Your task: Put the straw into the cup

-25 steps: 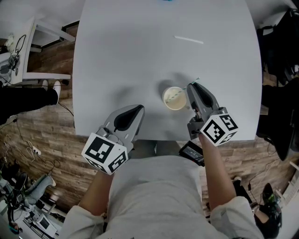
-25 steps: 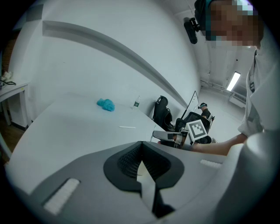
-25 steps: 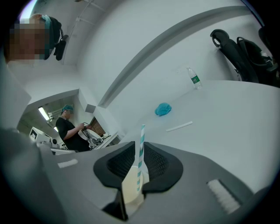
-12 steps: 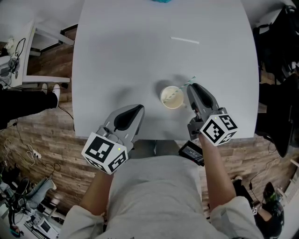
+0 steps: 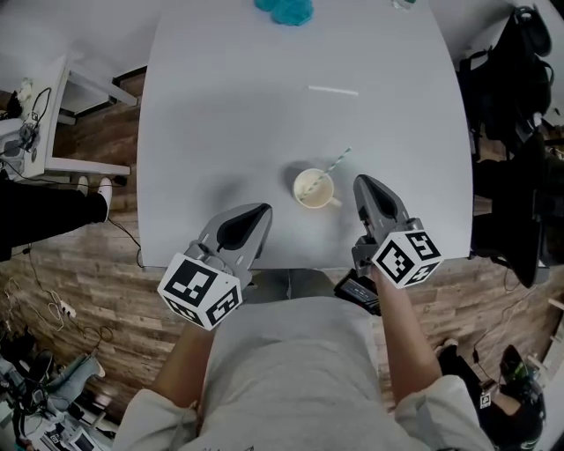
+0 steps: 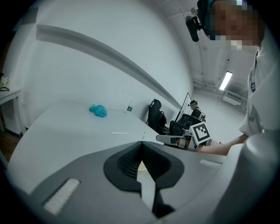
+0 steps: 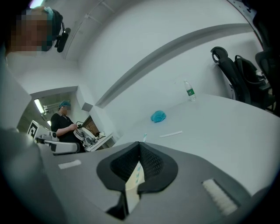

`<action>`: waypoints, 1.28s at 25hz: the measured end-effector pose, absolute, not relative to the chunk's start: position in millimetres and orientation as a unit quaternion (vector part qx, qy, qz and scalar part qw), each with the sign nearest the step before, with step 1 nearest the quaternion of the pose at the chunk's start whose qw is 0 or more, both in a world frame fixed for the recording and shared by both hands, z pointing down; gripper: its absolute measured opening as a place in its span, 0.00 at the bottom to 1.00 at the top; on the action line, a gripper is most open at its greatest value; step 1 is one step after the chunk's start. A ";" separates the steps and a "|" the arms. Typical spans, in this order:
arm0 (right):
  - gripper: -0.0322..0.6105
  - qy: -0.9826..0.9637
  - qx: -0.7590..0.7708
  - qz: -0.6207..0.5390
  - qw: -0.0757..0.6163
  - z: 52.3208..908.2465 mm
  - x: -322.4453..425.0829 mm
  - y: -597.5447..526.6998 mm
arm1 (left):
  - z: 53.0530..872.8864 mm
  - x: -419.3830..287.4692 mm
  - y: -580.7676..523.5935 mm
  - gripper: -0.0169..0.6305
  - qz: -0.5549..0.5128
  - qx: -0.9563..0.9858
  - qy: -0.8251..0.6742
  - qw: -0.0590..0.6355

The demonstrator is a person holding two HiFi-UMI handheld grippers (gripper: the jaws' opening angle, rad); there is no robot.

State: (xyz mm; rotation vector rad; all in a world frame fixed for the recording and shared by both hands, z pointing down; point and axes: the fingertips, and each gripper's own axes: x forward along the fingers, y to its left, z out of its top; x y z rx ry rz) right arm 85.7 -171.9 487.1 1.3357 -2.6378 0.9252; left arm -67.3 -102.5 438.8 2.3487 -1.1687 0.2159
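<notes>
A cream paper cup [image 5: 313, 188] stands on the white table [image 5: 220, 106] near its front edge. A teal-striped straw [image 5: 339, 160] leans out of it toward the far right. My right gripper [image 5: 359, 180] lies just right of the cup, shut and empty, clear of the straw. My left gripper [image 5: 262, 207] rests to the cup's left at the table edge, also shut and empty. In the right gripper view the jaws [image 7: 140, 143] meet, with the straw tip [image 7: 145, 137] above them. In the left gripper view the shut gripper [image 6: 141, 143] points at the cup [image 6: 141, 166].
A white straw wrapper [image 5: 333, 90] lies farther back on the table. A blue crumpled object [image 5: 284, 9] and a small bottle [image 7: 189, 91] sit at the far edge. Black chairs [image 5: 502, 88] stand to the right. A seated person [image 7: 65, 120] works at a side desk.
My right gripper has drawn back from the straw's top end to beside the cup. The straw now leans free in the cup. The left gripper has stayed put.
</notes>
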 end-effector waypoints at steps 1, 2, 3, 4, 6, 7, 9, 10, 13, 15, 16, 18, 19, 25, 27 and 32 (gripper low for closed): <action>0.06 -0.853 0.431 0.294 0.021 482.9 86.7 -170.2 | 436.5 -66.3 -101.6 0.05 0.079 0.865 -0.428 0.250; 0.06 -0.854 0.431 0.289 0.020 478.6 87.4 -168.4 | 433.9 -65.3 -100.8 0.05 0.078 0.866 -0.427 0.248; 0.06 -0.856 0.430 0.285 0.019 474.5 87.9 -166.5 | 431.1 -64.5 -100.1 0.05 0.076 0.867 -0.426 0.245; 0.06 -0.858 0.430 0.282 0.019 470.7 88.1 -164.3 | 428.5 -63.9 -99.4 0.05 0.075 0.868 -0.426 0.243; 0.06 -0.859 0.428 0.281 0.019 465.0 87.2 -159.1 | 423.6 -64.0 -98.2 0.05 0.074 0.870 -0.426 0.238; 0.06 -0.860 0.426 0.282 0.020 462.9 86.3 -155.9 | 421.6 -64.2 -97.6 0.05 0.073 0.870 -0.427 0.237; 0.06 -0.862 0.421 0.283 0.023 458.8 84.0 -148.7 | 418.1 -64.4 -96.7 0.05 0.072 0.870 -0.428 0.233; 0.06 -0.863 0.418 0.282 0.027 456.8 82.4 -145.3 | 416.2 -64.8 -96.7 0.05 0.071 0.870 -0.430 0.231; 0.06 -0.868 0.410 0.278 0.039 449.4 75.8 -135.9 | 409.1 -69.1 -97.7 0.05 0.064 0.868 -0.440 0.221; 0.06 -0.870 0.407 0.274 0.044 443.2 72.6 -131.4 | 404.6 -71.4 -97.7 0.05 0.060 0.867 -0.444 0.217; 0.06 -0.871 0.406 0.273 0.047 440.5 71.9 -130.0 | 402.7 -71.7 -97.6 0.05 0.059 0.867 -0.445 0.216; 0.06 -0.873 0.404 0.270 0.051 435.0 70.6 -128.5 | 399.8 -71.8 -96.9 0.05 0.060 0.868 -0.444 0.213; 0.06 -0.874 0.402 0.268 0.051 432.0 69.6 -128.2 | 398.7 -72.1 -96.3 0.05 0.061 0.868 -0.445 0.212; 0.06 -0.881 0.393 0.257 0.054 417.9 63.9 -129.2 | 392.4 -71.4 -91.5 0.05 0.066 0.870 -0.443 0.209; 0.06 -0.883 0.391 0.253 0.052 411.7 62.0 -129.2 | 390.8 -71.8 -91.1 0.05 0.067 0.870 -0.443 0.209; 0.06 -0.890 0.383 0.241 0.054 402.2 58.2 -126.4 | 384.1 -73.6 -91.3 0.05 0.064 0.870 -0.445 0.202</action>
